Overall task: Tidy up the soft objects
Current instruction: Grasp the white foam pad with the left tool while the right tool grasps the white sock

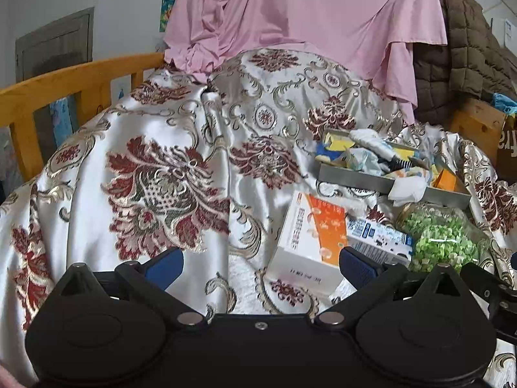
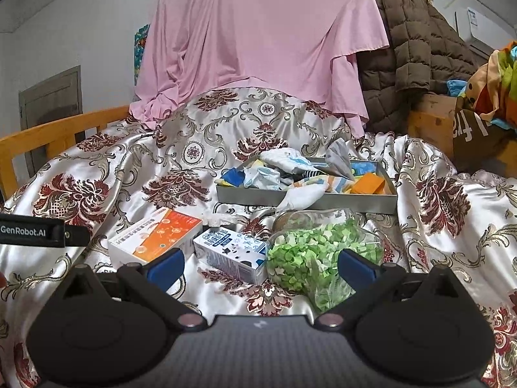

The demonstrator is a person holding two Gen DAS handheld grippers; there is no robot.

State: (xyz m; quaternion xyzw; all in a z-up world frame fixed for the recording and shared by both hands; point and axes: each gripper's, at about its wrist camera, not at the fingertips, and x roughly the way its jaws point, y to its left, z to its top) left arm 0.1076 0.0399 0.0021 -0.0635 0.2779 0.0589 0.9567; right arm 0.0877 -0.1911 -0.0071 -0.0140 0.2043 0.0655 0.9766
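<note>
A grey metal tray sits on the floral satin bedspread, filled with several crumpled soft cloths and socks; one white sock hangs over its front wall. The tray also shows in the left wrist view. My right gripper is open and empty, low over the spread just before the tray. My left gripper is open and empty, further left, over bare bedspread.
An orange-and-white box, a small blue-and-white carton and a clear bag of green pieces lie in front of the tray. A pink cloth and brown quilted jacket hang behind. A wooden rail runs left.
</note>
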